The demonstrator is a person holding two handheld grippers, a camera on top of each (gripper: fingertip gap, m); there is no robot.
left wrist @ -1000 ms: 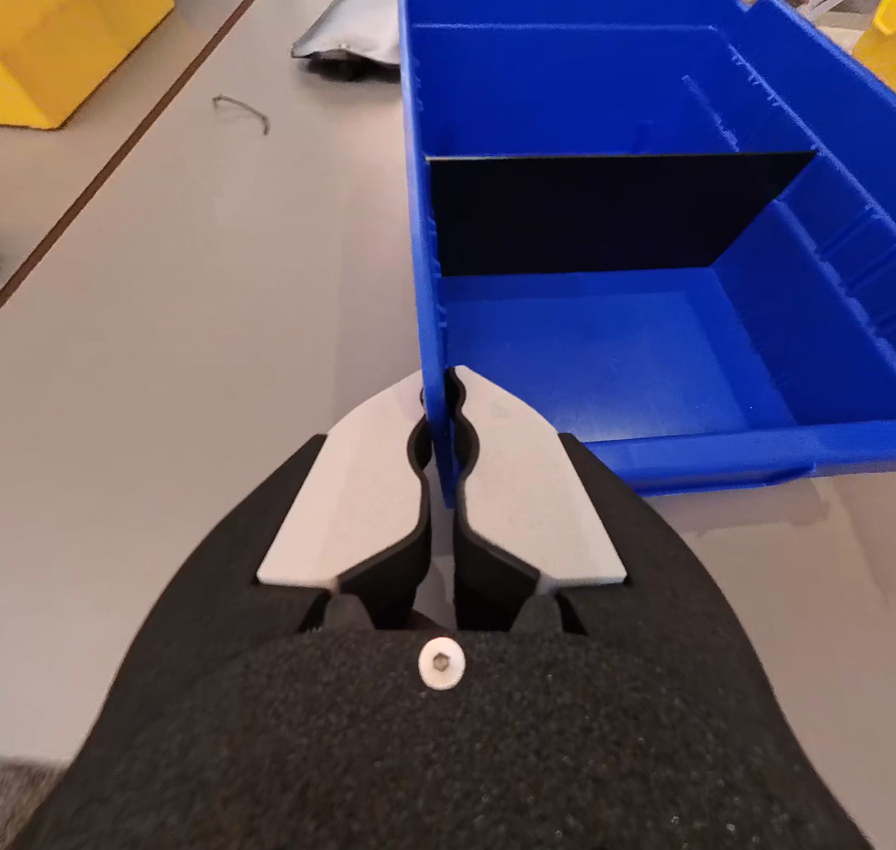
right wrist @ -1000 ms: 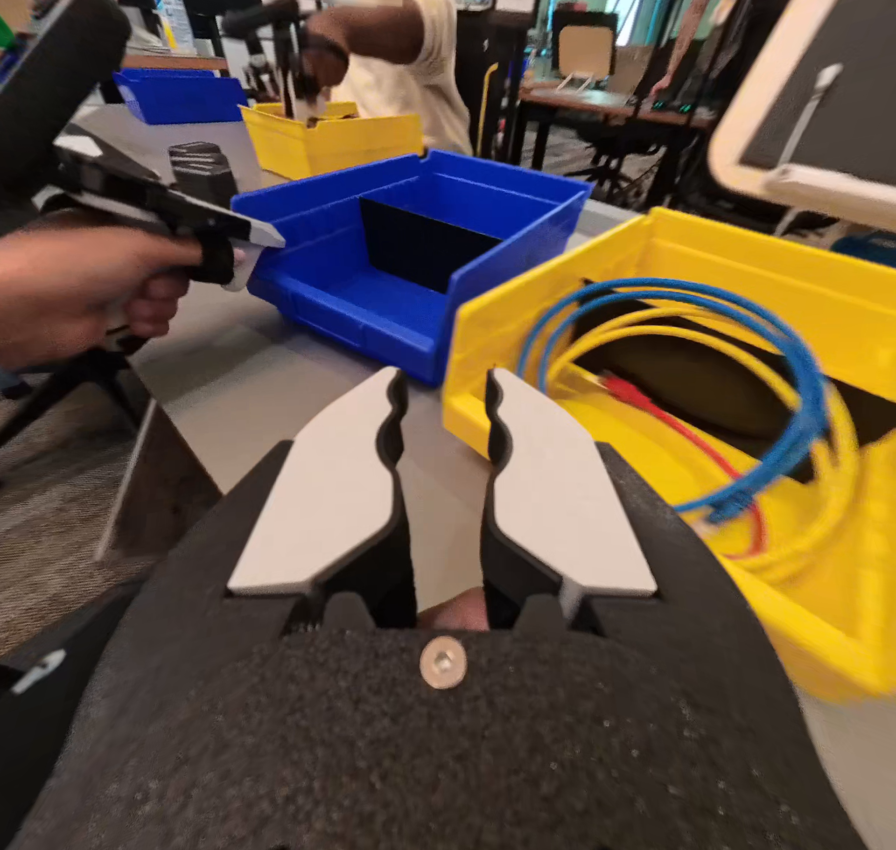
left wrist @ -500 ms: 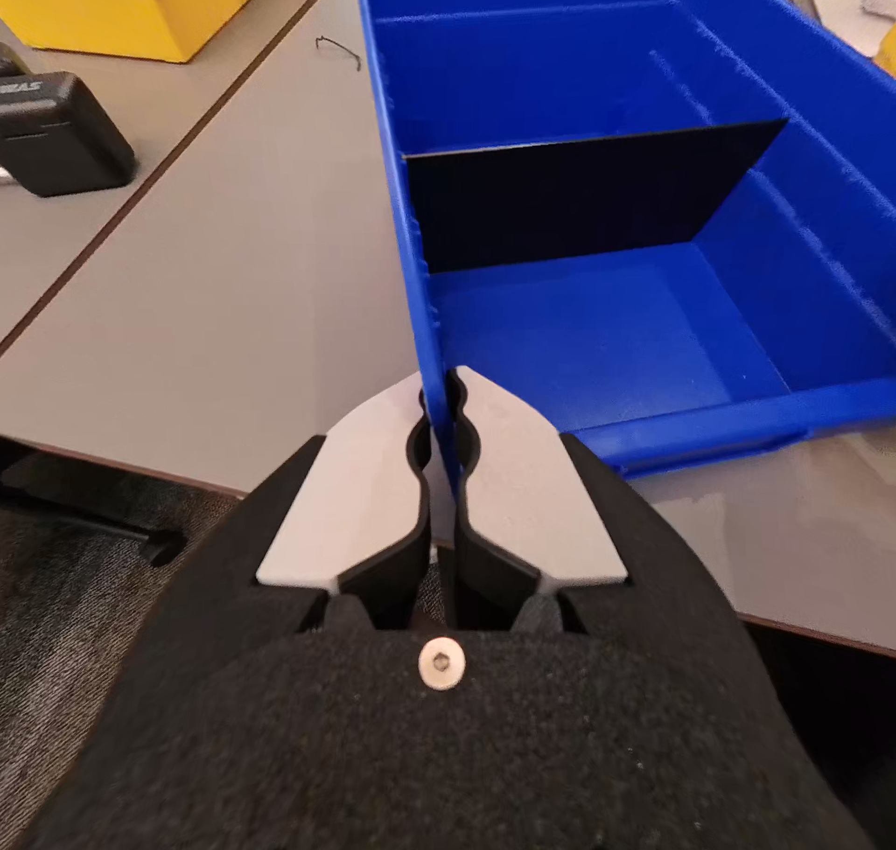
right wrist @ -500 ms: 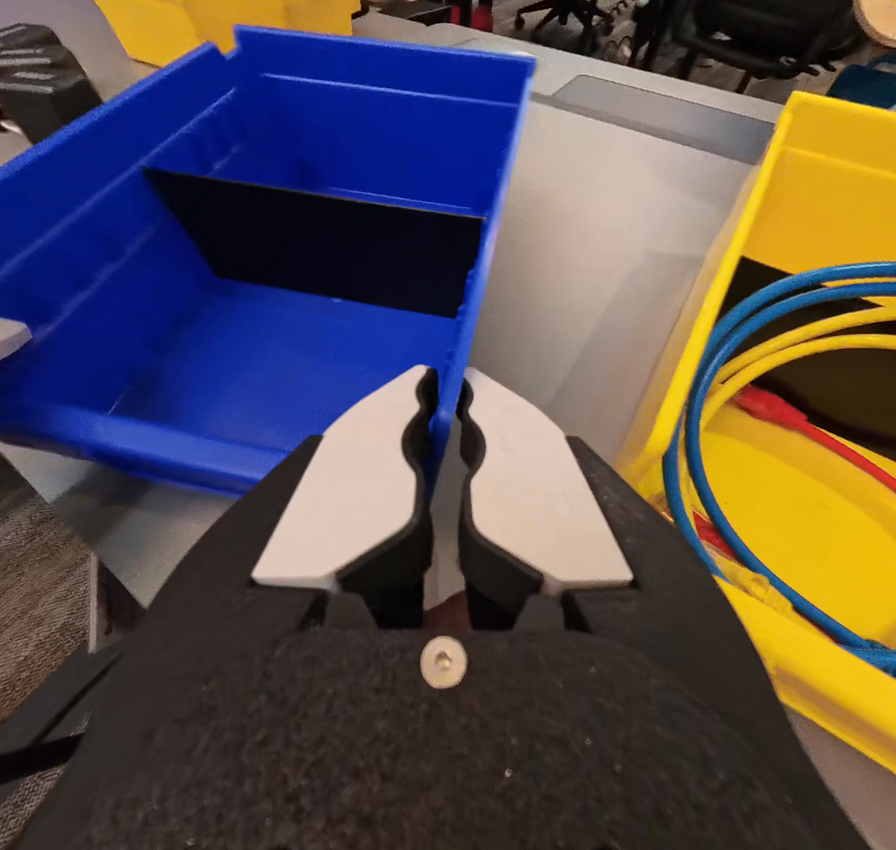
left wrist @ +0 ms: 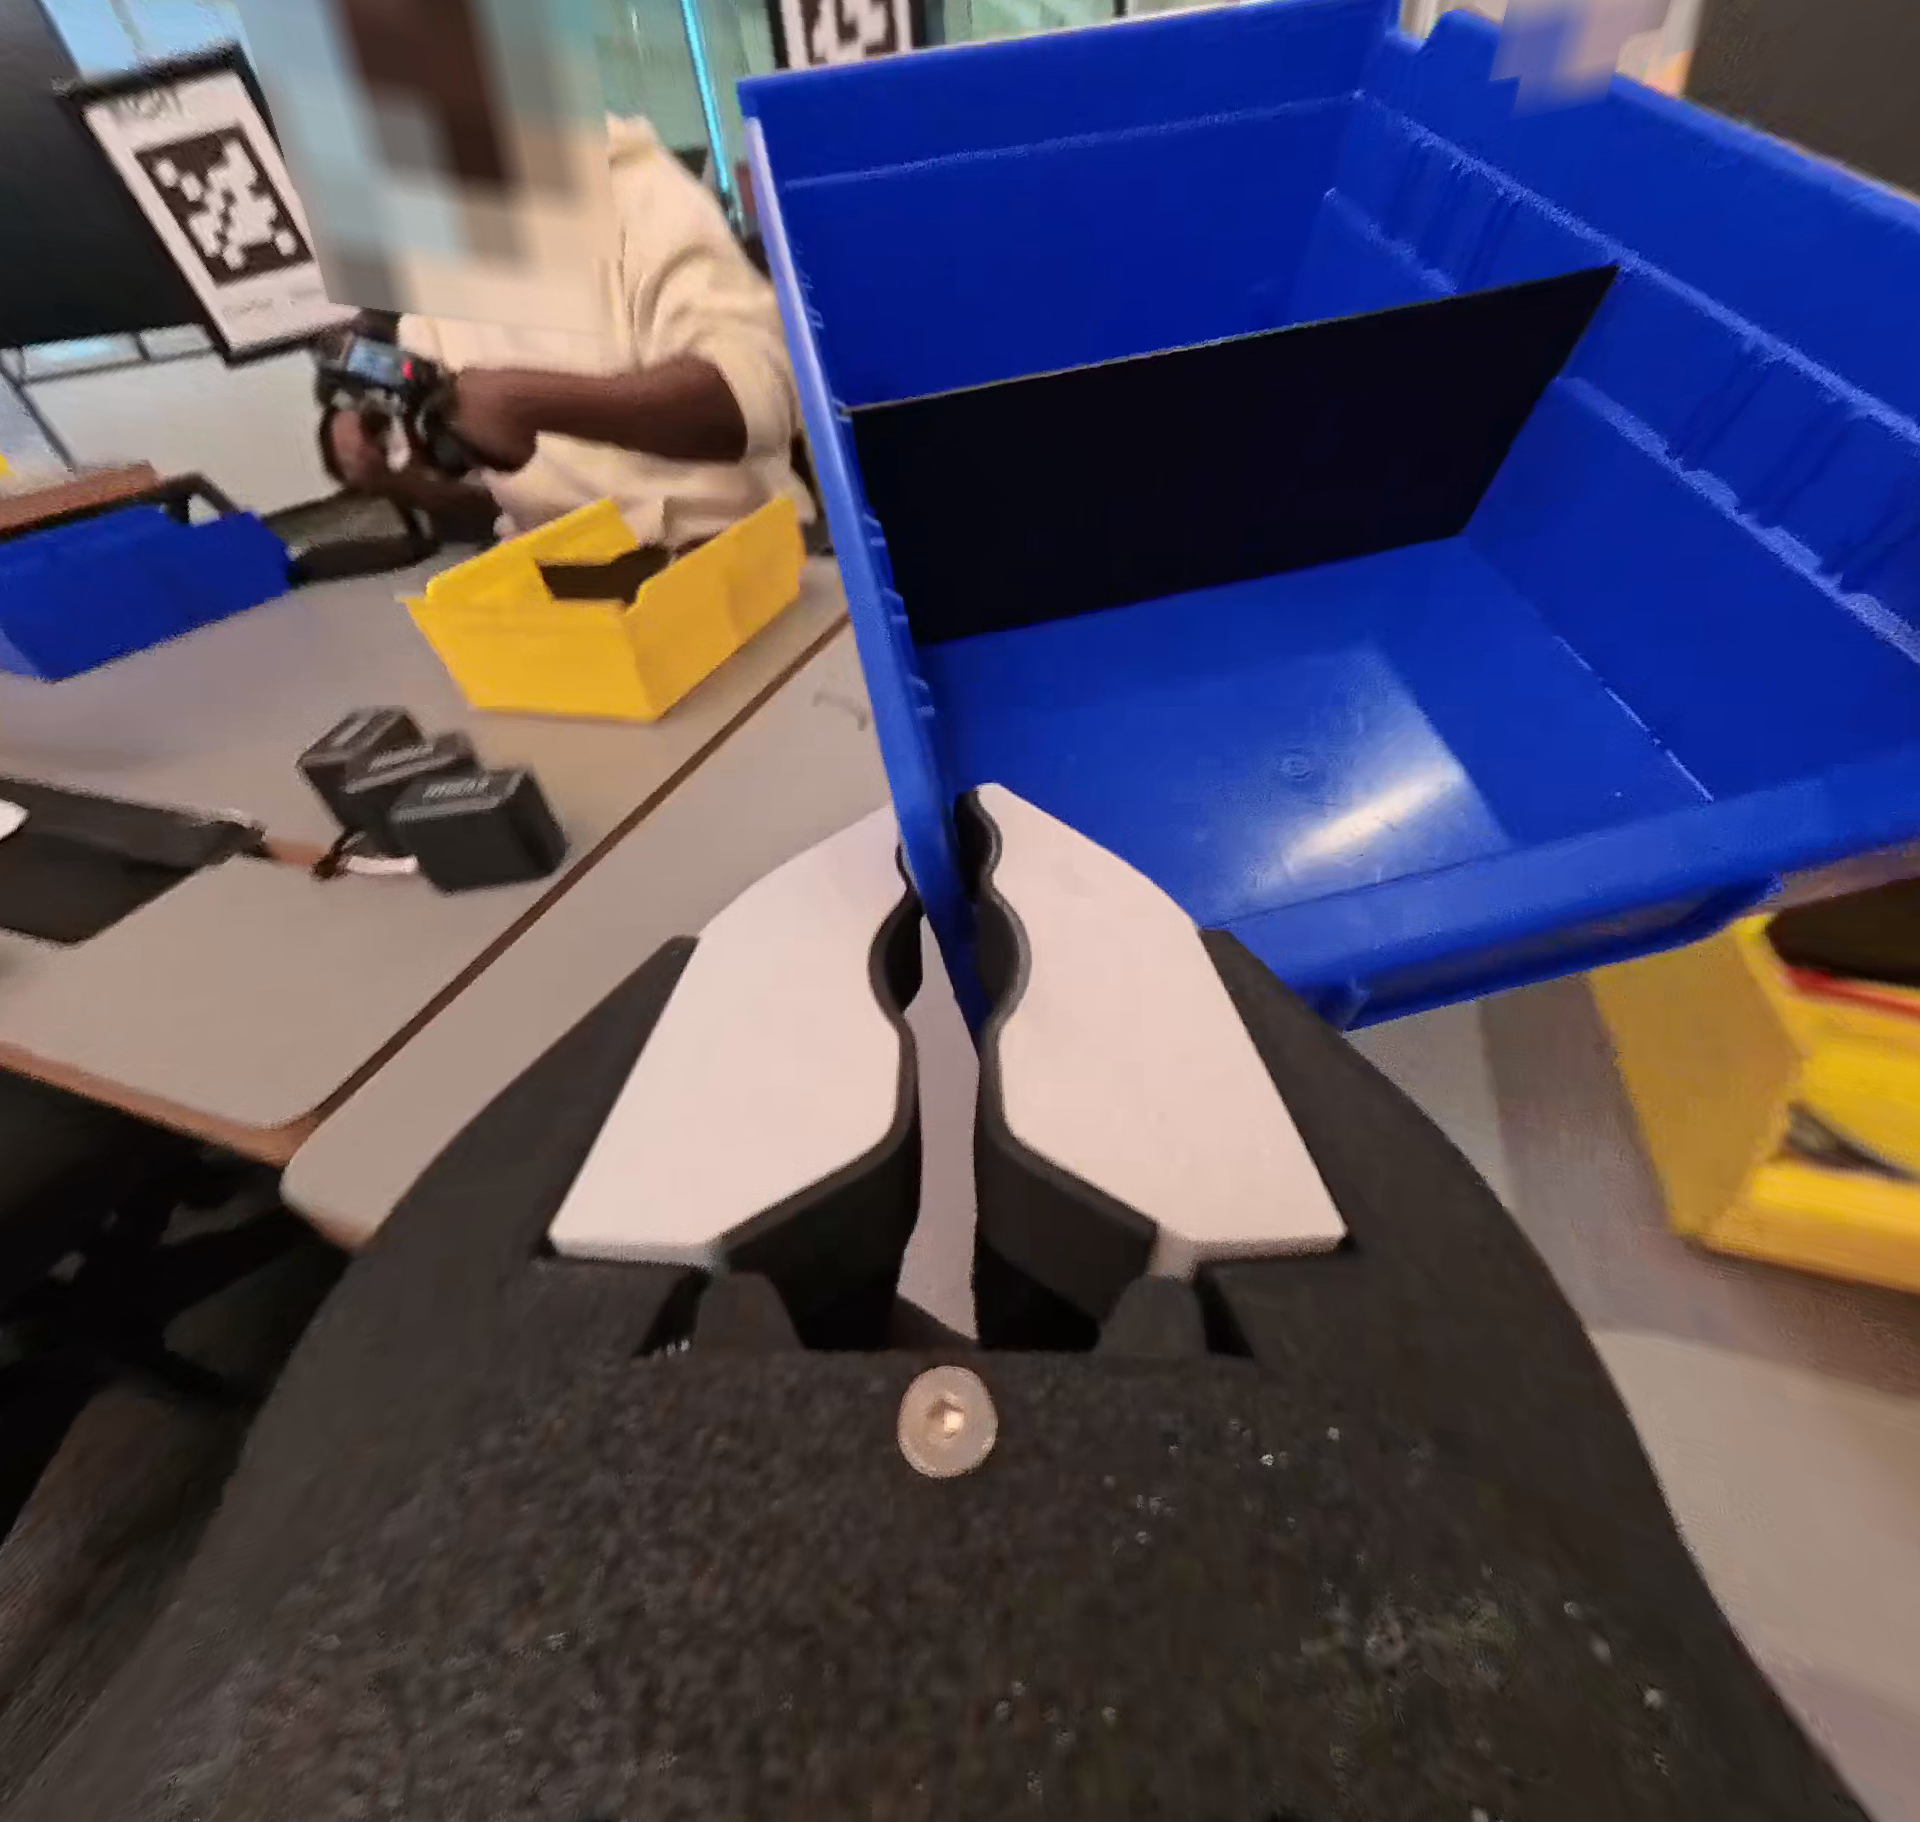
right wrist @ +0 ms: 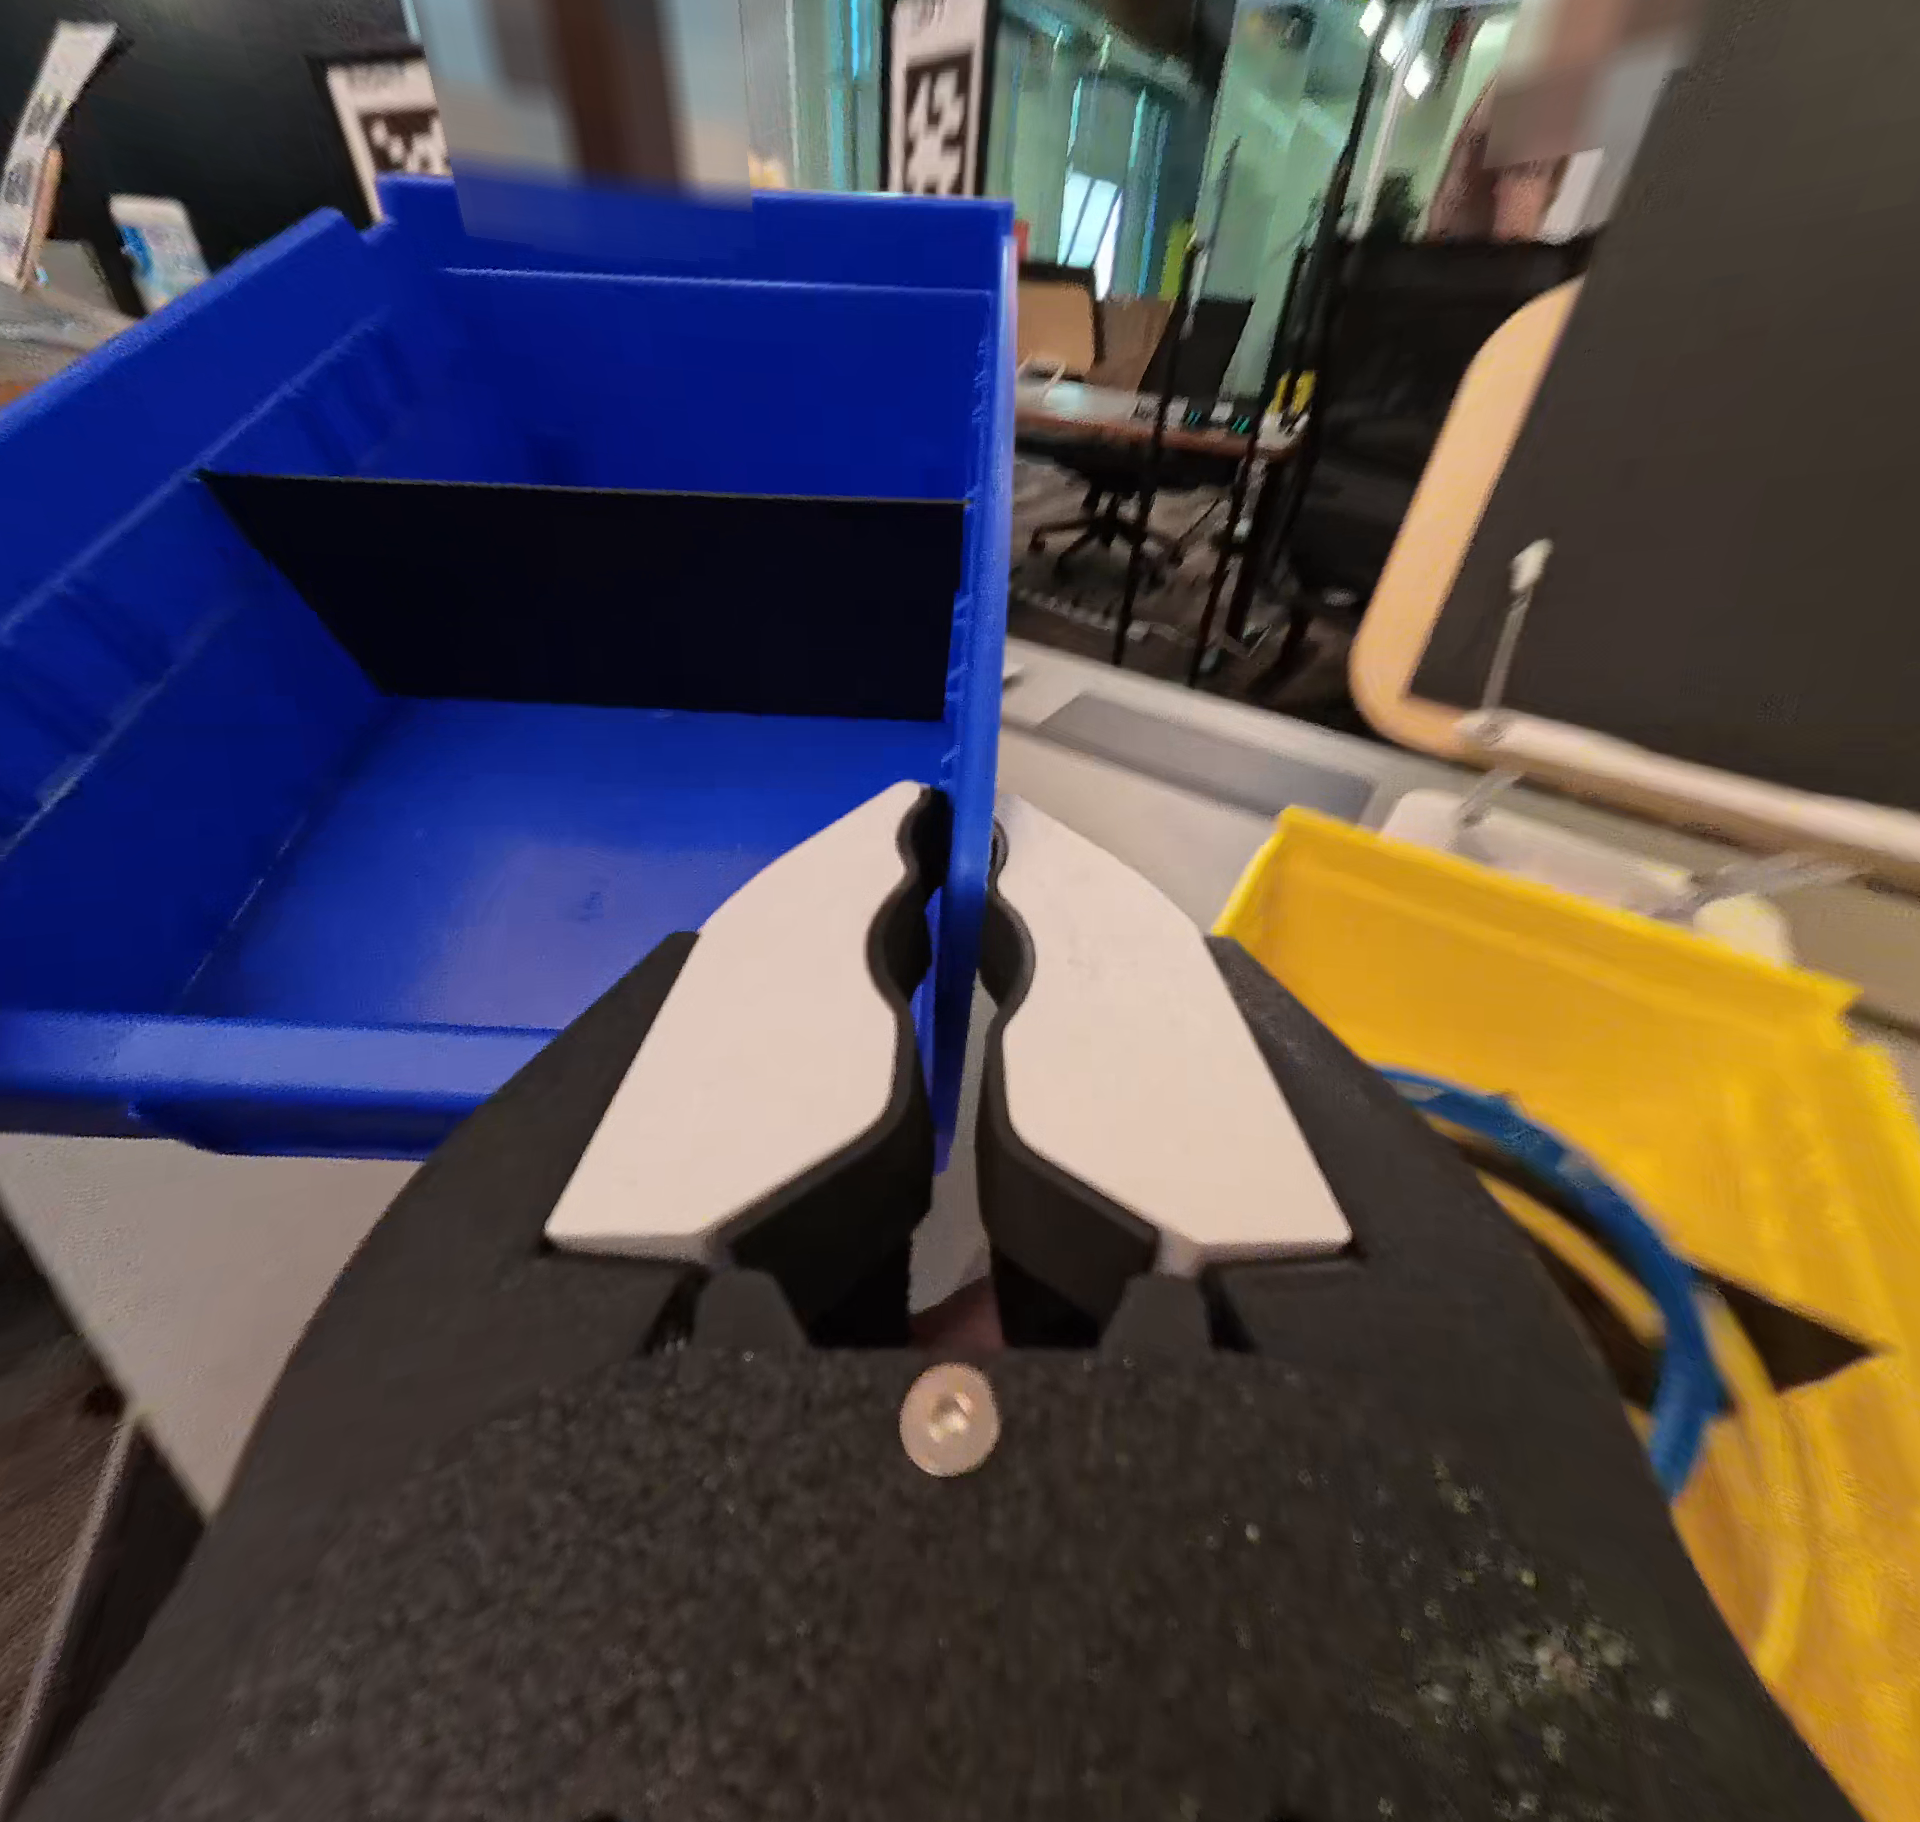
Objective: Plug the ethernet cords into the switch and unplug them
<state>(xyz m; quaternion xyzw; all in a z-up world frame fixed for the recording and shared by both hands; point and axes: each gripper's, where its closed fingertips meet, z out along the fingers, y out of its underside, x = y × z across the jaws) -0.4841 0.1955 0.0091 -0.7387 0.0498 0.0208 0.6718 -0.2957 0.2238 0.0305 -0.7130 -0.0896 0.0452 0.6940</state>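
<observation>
Blue bin [left wrist: 1299,785] with a black divider [left wrist: 1195,484] across its middle – both compartments bare. Grey table [left wrist: 665,899] below. Farther left, a yellow bin [left wrist: 613,629], black blocks [left wrist: 436,796] clustered together, another blue bin [left wrist: 125,577]. A person in a cream top [left wrist: 644,359] behind – holding a dark device.

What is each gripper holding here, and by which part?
Both hold the empty blue plastic bin: left gripper clamps its left side wall, right gripper its right side wall, near the front corners.
</observation>
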